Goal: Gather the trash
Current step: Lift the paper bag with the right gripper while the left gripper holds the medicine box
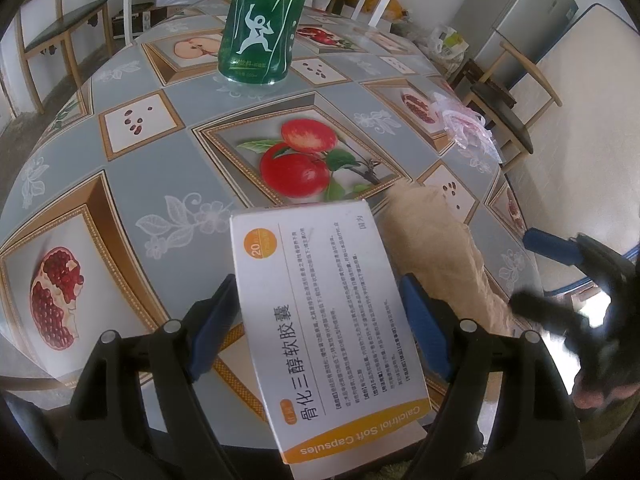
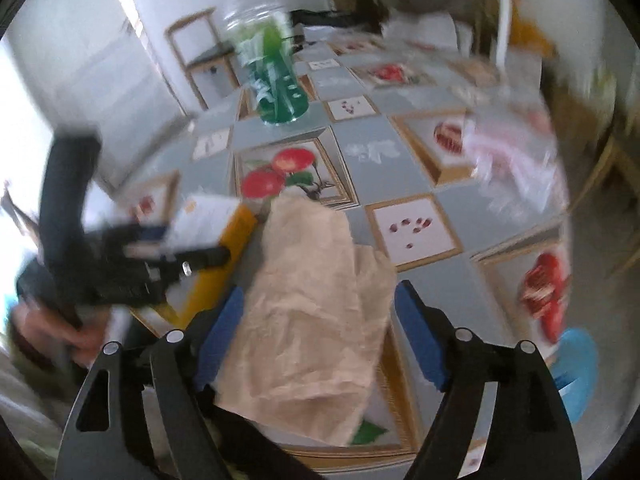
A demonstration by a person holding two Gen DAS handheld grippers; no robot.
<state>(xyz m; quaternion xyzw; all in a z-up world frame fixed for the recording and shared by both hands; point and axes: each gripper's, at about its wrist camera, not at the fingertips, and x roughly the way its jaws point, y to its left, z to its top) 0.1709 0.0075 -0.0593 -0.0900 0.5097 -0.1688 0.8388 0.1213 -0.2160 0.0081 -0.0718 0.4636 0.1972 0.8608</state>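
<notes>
Both hand-held grippers (image 1: 320,320) (image 2: 320,336) wide-jawed, angled downward

Soft daylight; right view motion-blurred, fisheye-warped.

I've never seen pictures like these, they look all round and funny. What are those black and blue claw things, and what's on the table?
Those are two grabbers, like big tongs, one in each of a person's hands. Each carries a small camera looking along its fingers, so each picture is one grabber's view. The left gripper squeezes a white and orange medicine box. The right gripper is open, with a crumpled brown paper bag lying between its fingers. The table with the fruit-picture cloth also holds a green bottle and a thin pink plastic bag.
</notes>
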